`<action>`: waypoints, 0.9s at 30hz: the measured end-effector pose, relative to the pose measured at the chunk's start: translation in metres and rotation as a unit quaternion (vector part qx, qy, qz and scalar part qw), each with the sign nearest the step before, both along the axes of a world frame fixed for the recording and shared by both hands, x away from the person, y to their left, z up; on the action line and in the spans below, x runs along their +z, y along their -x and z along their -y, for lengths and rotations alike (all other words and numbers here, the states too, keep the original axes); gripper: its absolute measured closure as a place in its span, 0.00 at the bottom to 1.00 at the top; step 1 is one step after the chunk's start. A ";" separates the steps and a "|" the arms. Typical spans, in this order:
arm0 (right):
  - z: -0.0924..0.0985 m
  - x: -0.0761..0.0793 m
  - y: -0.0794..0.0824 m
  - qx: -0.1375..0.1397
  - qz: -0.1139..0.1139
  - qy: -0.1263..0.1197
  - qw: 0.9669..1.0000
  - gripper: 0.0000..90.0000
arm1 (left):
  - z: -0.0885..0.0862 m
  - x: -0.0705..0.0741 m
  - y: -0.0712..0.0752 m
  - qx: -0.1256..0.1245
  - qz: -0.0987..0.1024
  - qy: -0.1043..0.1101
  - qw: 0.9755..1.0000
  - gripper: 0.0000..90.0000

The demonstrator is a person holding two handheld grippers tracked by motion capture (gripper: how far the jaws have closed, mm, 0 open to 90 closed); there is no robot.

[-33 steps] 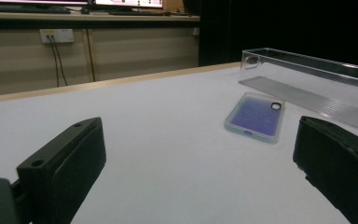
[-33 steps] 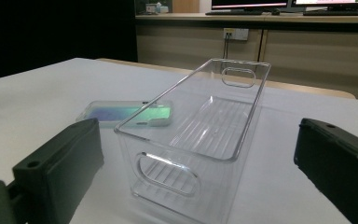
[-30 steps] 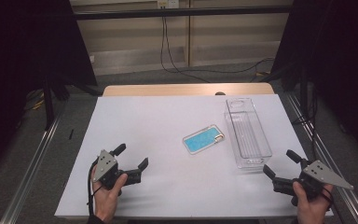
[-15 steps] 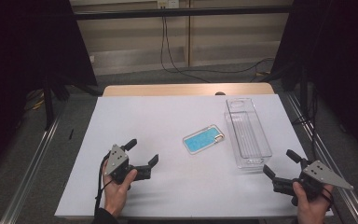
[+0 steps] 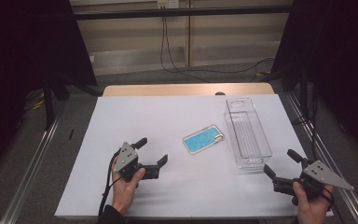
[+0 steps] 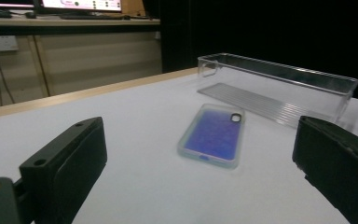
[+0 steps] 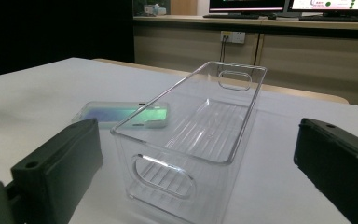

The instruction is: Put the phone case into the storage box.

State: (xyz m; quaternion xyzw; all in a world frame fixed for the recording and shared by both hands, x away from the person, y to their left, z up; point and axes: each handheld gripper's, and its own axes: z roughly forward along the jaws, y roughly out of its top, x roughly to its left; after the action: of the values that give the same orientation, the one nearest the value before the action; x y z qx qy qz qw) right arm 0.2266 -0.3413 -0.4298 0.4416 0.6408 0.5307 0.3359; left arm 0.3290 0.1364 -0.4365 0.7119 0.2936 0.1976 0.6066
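Observation:
A blue phone case (image 5: 203, 139) with a clear rim lies flat near the middle of the white table (image 5: 135, 116). Right of it stands an empty clear plastic bin (image 5: 247, 131), long side running away from me. My left gripper (image 5: 151, 151) is open, a short way left of the case, jaws pointing toward it; in the left gripper view the case (image 6: 213, 135) lies between the jaws, with the bin (image 6: 279, 88) behind. My right gripper (image 5: 282, 163) is open just off the bin's near right corner. The right gripper view faces the bin's near end (image 7: 193, 140), the case (image 7: 123, 114) to its left.
The table's wooden far edge (image 5: 186, 89) shows beyond the white top. Metal rails (image 5: 32, 163) run along both sides of the table. Cables hang from a wall socket (image 5: 164, 4) at the back. Dark curtains flank the space.
My left gripper has moved right and a little forward, toward the phone case, still open. The right gripper, the case and the bin have stayed put.

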 end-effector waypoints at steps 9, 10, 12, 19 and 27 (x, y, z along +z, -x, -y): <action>-0.001 0.000 0.000 0.001 -0.001 -0.005 1.000 0.00 | 0.016 0.001 -0.007 -0.009 0.005 0.003 1.000 0.03; -0.001 0.000 0.000 0.002 -0.002 -0.005 1.000 0.00 | 0.018 0.001 -0.008 -0.011 0.003 0.004 1.000 0.03; -0.001 0.000 0.000 0.002 0.000 -0.005 1.000 0.00 | 0.022 0.003 -0.008 -0.013 0.008 0.001 1.000 0.03; -0.001 0.000 0.000 0.001 0.002 -0.004 1.000 0.00 | 0.037 0.002 -0.010 -0.031 0.005 -0.007 0.999 0.03; -0.001 0.000 0.000 0.005 0.002 -0.003 1.000 0.00 | 0.050 0.004 -0.021 -0.033 0.002 -0.011 0.999 0.03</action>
State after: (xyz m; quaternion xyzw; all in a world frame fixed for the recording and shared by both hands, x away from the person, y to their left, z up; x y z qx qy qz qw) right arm 0.2264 -0.3398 -0.4295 0.4383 0.6407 0.5350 0.3336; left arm 0.3497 0.0862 -0.4327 0.7273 0.2667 0.1825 0.6055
